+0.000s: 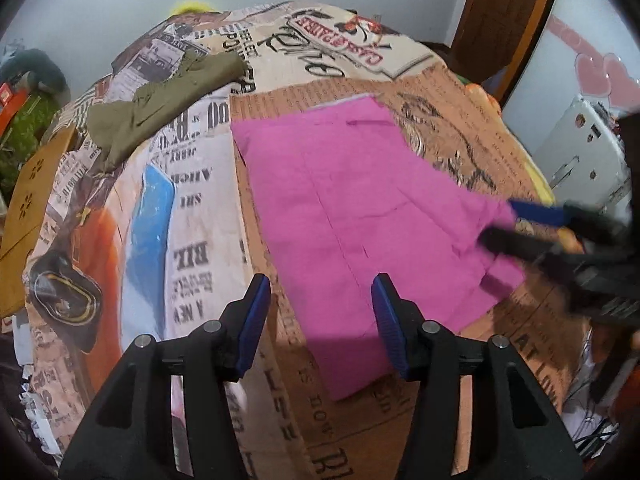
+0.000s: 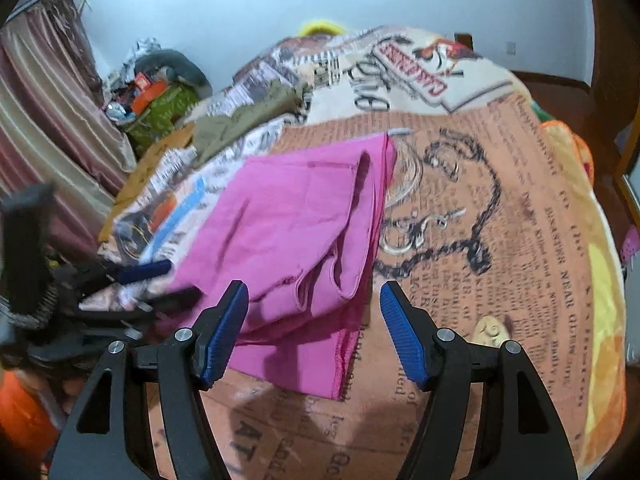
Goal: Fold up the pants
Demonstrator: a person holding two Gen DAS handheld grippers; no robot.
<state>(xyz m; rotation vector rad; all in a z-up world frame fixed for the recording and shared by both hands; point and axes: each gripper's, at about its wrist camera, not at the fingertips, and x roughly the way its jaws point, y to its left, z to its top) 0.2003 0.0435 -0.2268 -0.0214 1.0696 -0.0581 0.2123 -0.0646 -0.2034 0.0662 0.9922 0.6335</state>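
Note:
Bright pink pants (image 1: 352, 200) lie folded in a flat oblong on the bed, their layered near end (image 2: 304, 280) bunched up a little. My left gripper (image 1: 322, 284) hovers open over the pants' near left edge, with no cloth pinched. In the right wrist view the left gripper (image 2: 156, 280) shows blurred at the pants' left side. My right gripper (image 2: 313, 288) stands open above the layered end, its pads off the cloth. In the left wrist view the right gripper (image 1: 520, 224) appears blurred at the pants' right corner.
A newspaper-print blanket (image 2: 500, 220) covers the bed. An olive garment (image 1: 160, 108) lies crumpled at the far left of it. Brown cardboard (image 1: 32, 200) leans at the left edge. Clutter and a curtain (image 2: 48, 120) stand beyond the bed's left side, and a wooden door frame (image 1: 504, 20) at the right.

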